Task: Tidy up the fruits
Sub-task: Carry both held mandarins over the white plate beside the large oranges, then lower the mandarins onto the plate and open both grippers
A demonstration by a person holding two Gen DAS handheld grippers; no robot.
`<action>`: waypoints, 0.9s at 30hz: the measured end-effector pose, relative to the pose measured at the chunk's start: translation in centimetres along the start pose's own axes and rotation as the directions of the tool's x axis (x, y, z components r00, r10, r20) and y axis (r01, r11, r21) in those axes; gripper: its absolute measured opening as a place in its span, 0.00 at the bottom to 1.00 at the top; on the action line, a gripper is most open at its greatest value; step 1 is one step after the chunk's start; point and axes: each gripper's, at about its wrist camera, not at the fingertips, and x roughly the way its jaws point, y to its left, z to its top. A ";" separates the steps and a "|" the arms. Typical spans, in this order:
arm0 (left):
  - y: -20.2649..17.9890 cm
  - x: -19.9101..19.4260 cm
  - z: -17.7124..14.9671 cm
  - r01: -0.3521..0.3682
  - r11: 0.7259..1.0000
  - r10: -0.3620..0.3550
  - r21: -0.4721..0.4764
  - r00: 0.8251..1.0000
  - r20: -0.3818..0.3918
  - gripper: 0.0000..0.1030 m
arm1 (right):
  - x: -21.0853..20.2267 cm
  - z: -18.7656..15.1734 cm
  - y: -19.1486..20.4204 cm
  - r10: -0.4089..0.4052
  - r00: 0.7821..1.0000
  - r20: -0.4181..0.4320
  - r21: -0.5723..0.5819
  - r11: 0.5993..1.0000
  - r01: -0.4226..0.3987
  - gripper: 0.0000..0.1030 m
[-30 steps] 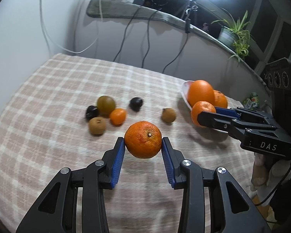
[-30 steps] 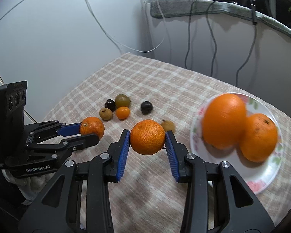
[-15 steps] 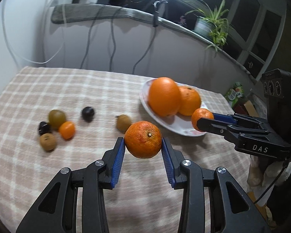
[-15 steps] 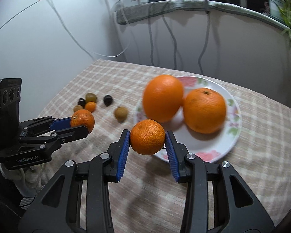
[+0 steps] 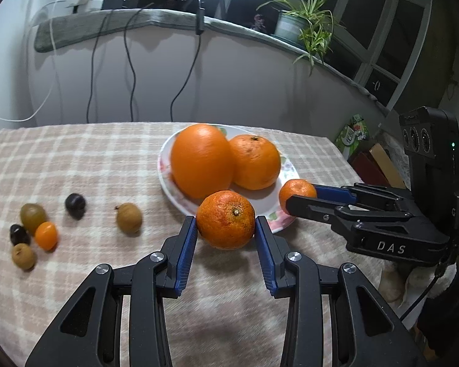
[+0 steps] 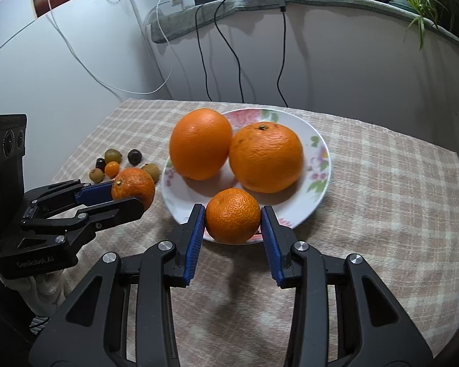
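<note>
The left gripper [image 5: 225, 229] pinches a mandarin [image 5: 225, 219] just off the near left rim of the plate [image 5: 165, 180]. The right gripper [image 6: 233, 223] pinches a tangerine [image 6: 233, 215] over the plate's near edge. Two oranges [image 6: 200, 143] sit on the plate, touching. Small fruits [image 5: 33, 229] cluster near the table's [image 5: 91, 159] left edge.

Two oranges [image 6: 232, 153] on plate [image 6: 322, 165] — small fruits [image 6: 119, 162] to its left
</note>
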 end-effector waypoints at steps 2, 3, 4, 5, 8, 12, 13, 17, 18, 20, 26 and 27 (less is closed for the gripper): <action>-0.3 0.5 0.2 0.004 1.000 -0.004 0.005 1.000 -0.005 0.36 | 0.0 0.0 -0.3 -0.004 1.000 -0.001 0.002 1.000 0.004 0.38; -0.5 0.7 0.3 0.005 1.000 -0.005 0.007 1.000 -0.008 0.36 | 0.1 0.0 -0.3 -0.006 1.000 -0.002 0.003 1.000 0.006 0.38; -0.7 1.0 0.3 0.008 1.000 -0.008 0.011 1.000 -0.013 0.36 | 0.2 0.0 -0.5 -0.007 1.000 -0.003 0.005 1.000 0.007 0.38; -0.8 1.2 0.4 0.009 1.000 -0.009 0.014 1.000 -0.016 0.36 | 0.2 -0.1 -0.6 -0.007 1.000 -0.004 0.009 1.000 0.007 0.38; -1.3 1.9 0.5 0.012 1.000 -0.012 0.022 1.000 -0.026 0.36 | 0.3 -0.1 -0.8 -0.009 1.000 -0.004 0.015 1.000 0.009 0.38; -1.8 2.5 0.5 0.014 0.999 -0.013 0.029 0.999 -0.034 0.36 | 0.3 -0.1 -0.9 -0.012 1.000 -0.002 0.016 1.000 0.012 0.38; -1.9 2.6 0.5 0.014 0.999 -0.013 0.030 0.999 -0.036 0.36 | 0.4 -0.1 -1.0 -0.013 1.000 -0.003 0.015 1.000 0.013 0.38; -2.1 2.8 0.6 0.015 0.999 -0.013 0.033 0.999 -0.043 0.36 | 0.5 0.0 -1.0 -0.015 1.000 -0.004 0.016 1.000 0.015 0.38; -2.1 2.9 0.6 0.015 0.999 -0.013 0.034 0.999 -0.045 0.36 | 0.5 0.0 -1.0 -0.015 1.000 -0.004 0.015 1.000 0.015 0.38; -2.1 3.0 0.6 0.014 0.999 -0.013 0.031 0.999 -0.049 0.36 | 0.5 0.0 -1.0 -0.015 1.000 -0.005 0.016 1.000 0.015 0.38; -2.2 3.0 0.5 0.015 0.999 -0.013 0.031 0.999 -0.052 0.36 | 0.7 0.0 -1.1 -0.016 1.000 -0.008 0.015 1.000 0.016 0.38; -2.3 3.1 0.5 0.015 0.999 -0.013 0.032 0.999 -0.052 0.36 | 0.6 0.0 -1.1 -0.017 1.000 -0.007 0.015 1.000 0.017 0.38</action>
